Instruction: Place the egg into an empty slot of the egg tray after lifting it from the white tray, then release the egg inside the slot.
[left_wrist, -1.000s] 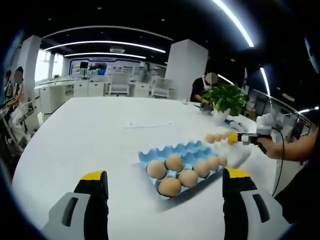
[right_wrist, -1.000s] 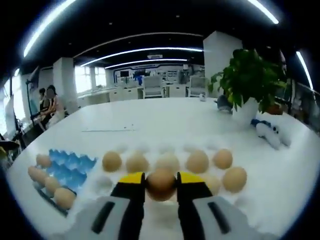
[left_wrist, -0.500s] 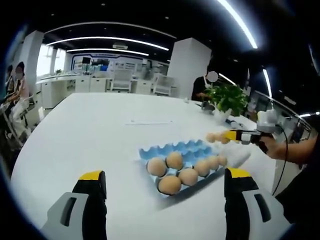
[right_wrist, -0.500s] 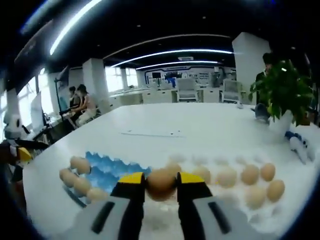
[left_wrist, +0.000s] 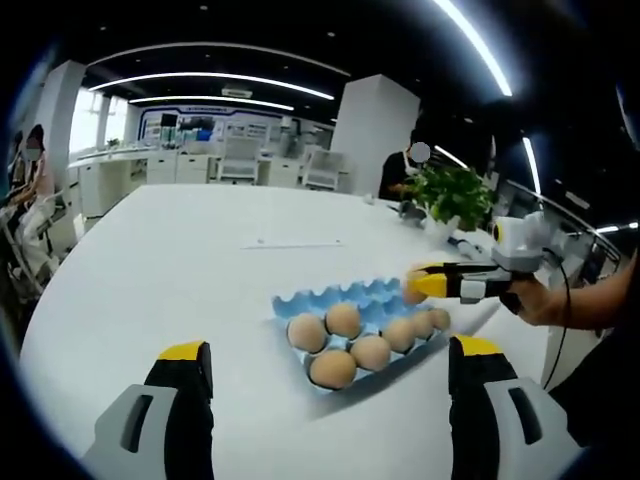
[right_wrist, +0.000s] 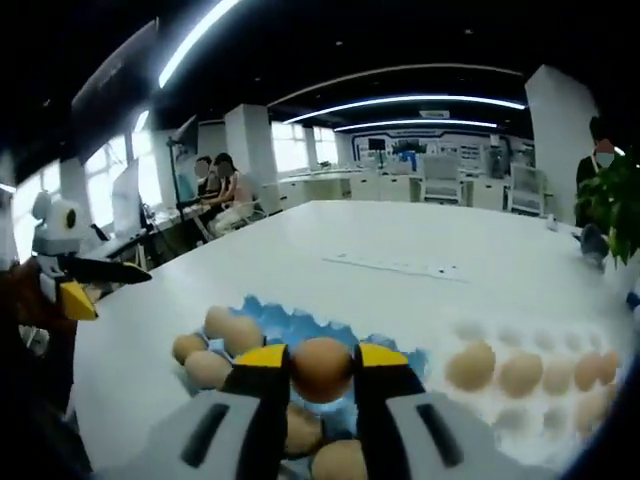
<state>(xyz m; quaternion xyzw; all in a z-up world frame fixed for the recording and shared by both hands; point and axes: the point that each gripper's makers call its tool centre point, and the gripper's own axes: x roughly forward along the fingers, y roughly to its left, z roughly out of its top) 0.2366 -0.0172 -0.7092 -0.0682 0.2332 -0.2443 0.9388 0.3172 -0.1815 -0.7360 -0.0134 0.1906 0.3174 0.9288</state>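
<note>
Egg (right_wrist: 322, 368) is pinched between the yellow-tipped jaws of the right gripper (right_wrist: 322, 372), above the blue egg tray (right_wrist: 300, 328). Its long axis cannot be determined, since both flanks are covered by the jaw pads. In the right gripper view, the white tray (right_wrist: 560, 345) lies just beside the blue tray, to the right, with a row of eggs in it; its far end is cut off by the edge of the view. The left gripper (right_wrist: 75, 285) is visible at the left. In the left gripper view, the left gripper (left_wrist: 322, 362) is seen with jaws spread wide and nothing between them, above the white table (left_wrist: 180, 280). The right gripper (left_wrist: 420, 284) reaches over the egg tray (left_wrist: 345, 300) from the right; the held egg is hard to make out there. A potted plant (left_wrist: 452, 195) stands beyond.
</note>
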